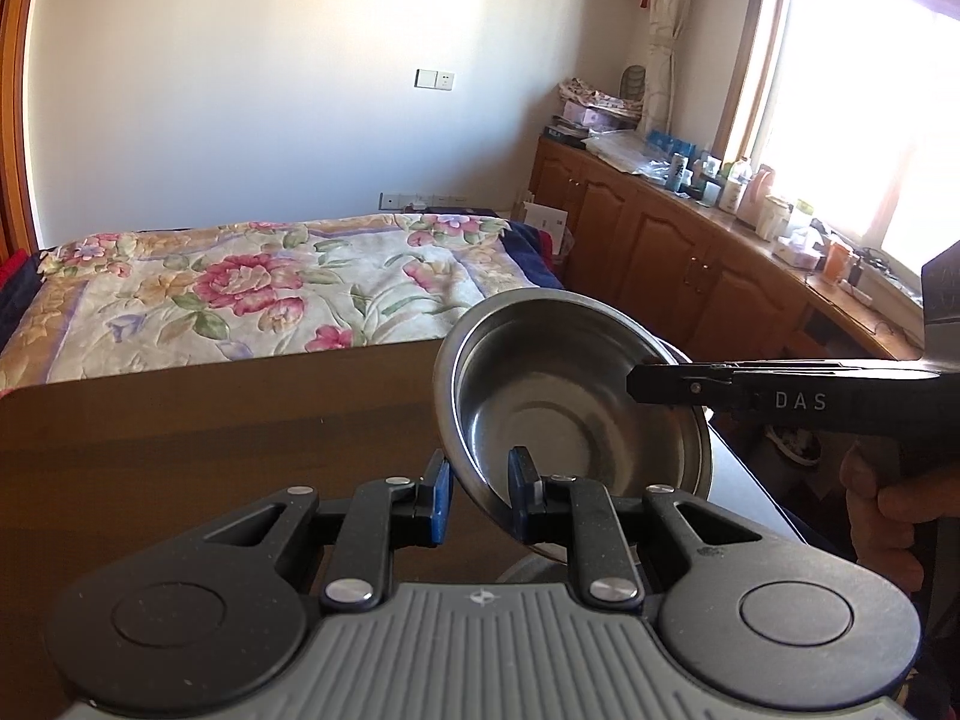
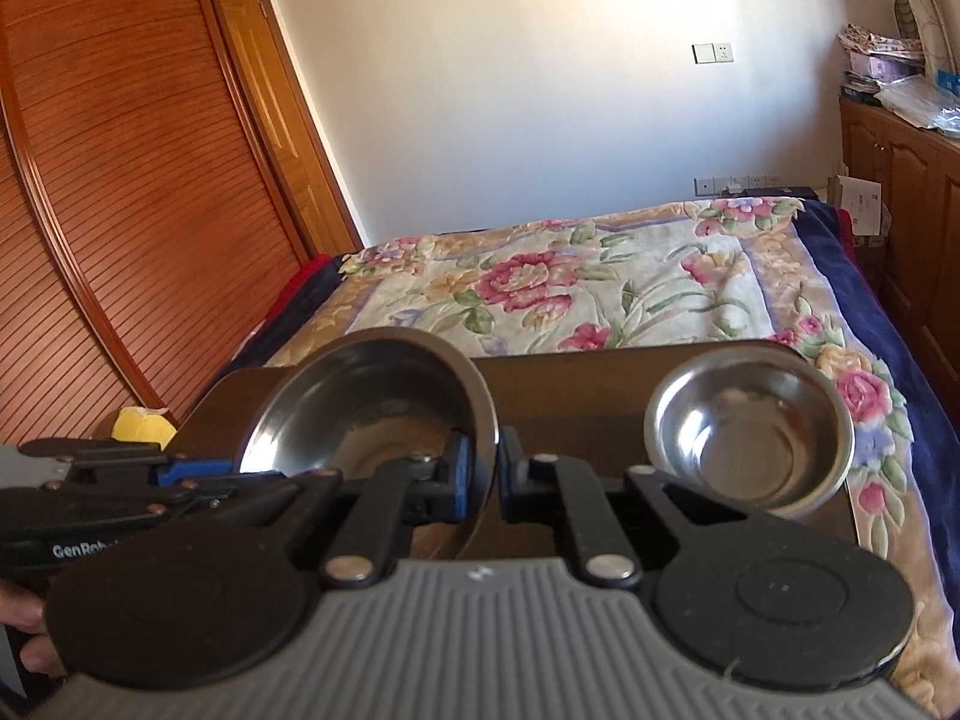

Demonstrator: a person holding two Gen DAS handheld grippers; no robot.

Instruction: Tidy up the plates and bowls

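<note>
Behind the brown surface [image 2: 576, 384] a bed [image 2: 600, 288] with a floral blanket is seen in both views, against a white wall. Only the left wrist view takes in the bright window [image 1: 864, 108] and the cluttered wooden cabinets [image 1: 660, 240] on the right; only the right wrist view takes in the slatted wardrobe doors [image 2: 120, 192] on the left and a second steel bowl [image 2: 750, 432], which rests upright near the far right corner of the surface, close to its edge.

Bare surface is left open between the two bowls and across the left part of the top.

A larger steel bowl [image 1: 570, 402] is held tilted above the surface by both tools. The left hand-held gripper [image 1: 479, 495] is closed over the near rim, one blue pad inside and one outside. The right hand-held gripper [image 2: 483, 477] is clamped on the rim at the bowl's right side; in the left wrist view it enters from the right, held by a hand [image 1: 882, 510].
</note>
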